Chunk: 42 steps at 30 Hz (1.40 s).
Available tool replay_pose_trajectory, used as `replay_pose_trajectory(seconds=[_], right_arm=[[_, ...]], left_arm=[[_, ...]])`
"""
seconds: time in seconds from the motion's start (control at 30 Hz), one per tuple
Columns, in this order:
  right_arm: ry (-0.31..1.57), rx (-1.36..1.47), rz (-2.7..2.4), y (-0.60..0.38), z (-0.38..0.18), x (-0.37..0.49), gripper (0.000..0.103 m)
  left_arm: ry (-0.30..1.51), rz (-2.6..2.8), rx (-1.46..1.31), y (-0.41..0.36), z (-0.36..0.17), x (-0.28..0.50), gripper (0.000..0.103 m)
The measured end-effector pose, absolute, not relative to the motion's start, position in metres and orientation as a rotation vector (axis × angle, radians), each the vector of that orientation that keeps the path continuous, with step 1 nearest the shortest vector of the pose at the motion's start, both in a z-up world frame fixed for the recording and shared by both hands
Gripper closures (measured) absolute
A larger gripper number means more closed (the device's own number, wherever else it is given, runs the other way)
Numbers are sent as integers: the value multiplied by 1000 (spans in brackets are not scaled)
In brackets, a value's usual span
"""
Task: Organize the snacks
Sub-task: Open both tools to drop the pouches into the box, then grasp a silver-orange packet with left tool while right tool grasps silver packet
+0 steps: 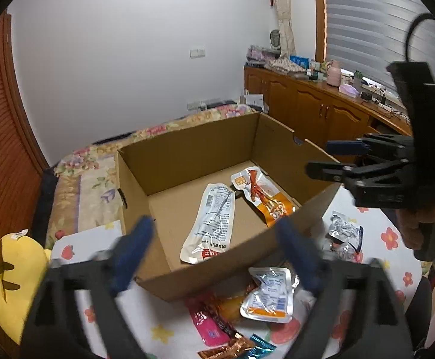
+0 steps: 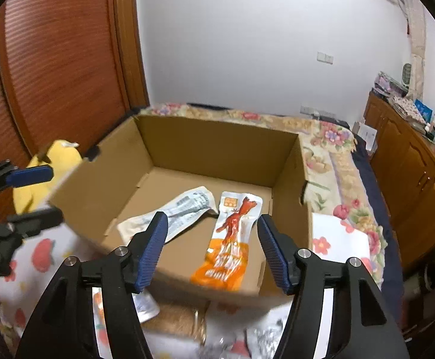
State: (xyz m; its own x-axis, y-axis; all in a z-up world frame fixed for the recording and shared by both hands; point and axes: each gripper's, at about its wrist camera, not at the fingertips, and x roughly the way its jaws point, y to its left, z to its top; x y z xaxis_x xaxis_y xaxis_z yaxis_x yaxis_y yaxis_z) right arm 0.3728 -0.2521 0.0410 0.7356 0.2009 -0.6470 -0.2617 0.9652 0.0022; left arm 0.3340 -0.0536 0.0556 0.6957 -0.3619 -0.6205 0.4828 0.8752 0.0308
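Observation:
An open cardboard box (image 1: 187, 149) (image 2: 217, 146) stands on the flowered tablecloth. Two snack packets lie flat on its floor: a long white and silver packet (image 1: 214, 221) (image 2: 181, 212) and an orange packet (image 1: 265, 197) (image 2: 232, 239) beside it. My left gripper (image 1: 216, 227) (image 2: 51, 194) hovers over the box's near wall, open wide, with nothing between its blue pads. At the box's right side my right gripper (image 2: 212, 220) (image 1: 326, 158) is open too and holds nothing. Several loose packets lie on the cloth in front of the box, among them a silver one (image 1: 269, 293) and a pink one (image 1: 208, 323).
A crumpled silver packet (image 1: 344, 230) lies right of the box. A yellow plush toy (image 1: 16, 269) (image 2: 58, 155) sits at the box's left. A bed with a floral cover (image 1: 82, 173) lies behind, and a wooden cabinet (image 1: 307, 104) runs along the right wall.

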Motion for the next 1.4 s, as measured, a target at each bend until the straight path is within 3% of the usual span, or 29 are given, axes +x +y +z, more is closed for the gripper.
replay_pose_trajectory(seconds=[0.3, 0.8, 1.23, 1.4], right_arm=[[666, -35, 265, -270, 42, 300, 17], [741, -43, 212, -305, -5, 254, 16], [849, -24, 167, -344, -63, 291, 17], [882, 11, 175, -357, -81, 309, 23]], left_arm=[[653, -490, 166, -56, 49, 290, 3], [619, -484, 207, -65, 40, 235, 0], [711, -549, 164, -70, 8, 244, 0], [739, -574, 153, -73, -4, 253, 0]])
